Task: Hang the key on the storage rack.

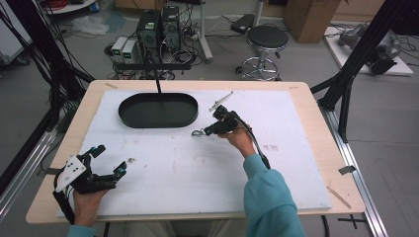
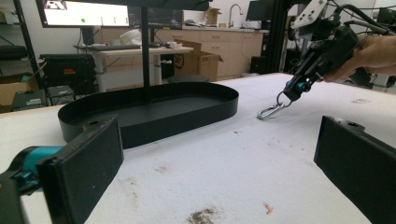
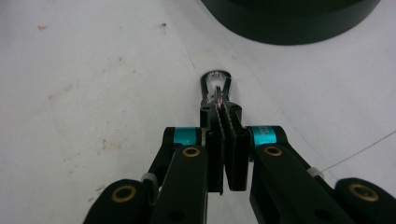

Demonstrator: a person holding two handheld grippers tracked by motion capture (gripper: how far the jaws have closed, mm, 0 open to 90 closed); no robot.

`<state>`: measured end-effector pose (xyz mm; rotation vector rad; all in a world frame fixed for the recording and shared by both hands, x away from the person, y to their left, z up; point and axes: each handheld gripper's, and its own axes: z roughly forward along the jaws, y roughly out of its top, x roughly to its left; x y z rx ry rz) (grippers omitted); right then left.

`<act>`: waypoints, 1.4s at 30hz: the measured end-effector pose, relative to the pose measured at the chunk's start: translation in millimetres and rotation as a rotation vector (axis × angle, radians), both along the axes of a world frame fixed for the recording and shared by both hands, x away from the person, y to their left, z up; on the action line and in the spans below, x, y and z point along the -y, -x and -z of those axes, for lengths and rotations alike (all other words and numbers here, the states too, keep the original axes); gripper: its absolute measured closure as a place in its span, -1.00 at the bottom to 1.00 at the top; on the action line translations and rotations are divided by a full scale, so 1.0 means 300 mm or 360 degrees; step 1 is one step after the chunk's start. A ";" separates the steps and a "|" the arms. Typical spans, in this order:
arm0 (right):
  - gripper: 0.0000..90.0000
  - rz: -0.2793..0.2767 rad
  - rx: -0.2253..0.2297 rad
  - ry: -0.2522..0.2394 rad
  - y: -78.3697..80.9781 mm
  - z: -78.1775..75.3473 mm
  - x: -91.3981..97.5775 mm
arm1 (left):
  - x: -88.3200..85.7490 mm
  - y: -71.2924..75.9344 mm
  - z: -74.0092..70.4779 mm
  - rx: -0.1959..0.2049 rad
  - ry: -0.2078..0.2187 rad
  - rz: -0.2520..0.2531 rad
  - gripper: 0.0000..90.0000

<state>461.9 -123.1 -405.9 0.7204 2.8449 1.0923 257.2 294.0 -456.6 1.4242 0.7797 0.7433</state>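
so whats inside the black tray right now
Nothing that can be seen: the black oval tray shows a bare floor in the high view. A thin stand post crosses its middle there, and in the left gripper view the near wall hides part of the floor. The metal clip is outside it, held by the right gripper.

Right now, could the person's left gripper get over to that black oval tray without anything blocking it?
Probably yes. The left gripper is open and holds nothing, and only bare white mat lies between it and the tray. The right gripper, pinching a metal clip, sits off to the side.
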 end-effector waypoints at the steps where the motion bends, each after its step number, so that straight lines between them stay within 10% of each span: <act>1: 0.98 -0.0003 0.0017 -0.0015 0.002 -0.006 0.002 | 0.000 0.000 0.000 -0.0005 0.0006 -0.0004 -0.96; 10: 0.98 -0.0027 0.0092 -0.0160 0.029 -0.066 0.019 | -0.005 -0.019 -0.021 -0.0022 0.0061 -0.0027 -0.96; 23: 0.98 -0.0073 0.0186 -0.0398 0.079 -0.166 0.085 | 0.007 -0.079 -0.146 -0.0113 0.0076 0.0189 -0.96; 42: 0.98 -0.0237 0.0273 -0.0756 0.162 -0.274 0.143 | 0.115 -0.230 -0.357 -0.0129 -0.0142 0.0555 -0.96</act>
